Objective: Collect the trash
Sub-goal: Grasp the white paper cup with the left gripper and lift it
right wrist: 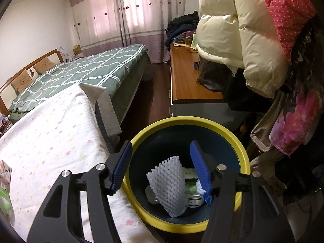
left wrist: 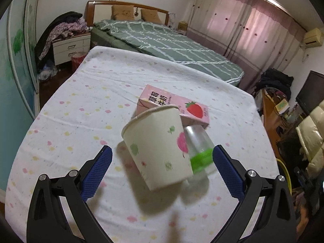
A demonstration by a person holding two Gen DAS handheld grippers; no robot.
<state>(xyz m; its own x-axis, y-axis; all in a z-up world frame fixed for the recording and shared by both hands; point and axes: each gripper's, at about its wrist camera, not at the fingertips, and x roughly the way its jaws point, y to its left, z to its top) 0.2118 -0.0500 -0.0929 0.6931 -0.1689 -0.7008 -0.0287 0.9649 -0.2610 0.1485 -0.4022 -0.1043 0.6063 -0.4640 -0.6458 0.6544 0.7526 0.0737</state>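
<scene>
Left claw [left wrist: 162, 158] agape | paper cup [left wrist: 157, 147] between fingers, untouched

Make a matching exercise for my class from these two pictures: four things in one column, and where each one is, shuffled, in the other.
Things:
1. paper cup
2. pink carton
3. white foam net
4. cream jacket

Places:
A. inside the yellow-rimmed bin
B. hanging above the wooden desk
C. between the open left gripper's fingers
D. lying on the sheet behind the cup

Pairs: 1-C, 2-D, 3-A, 4-B
</scene>
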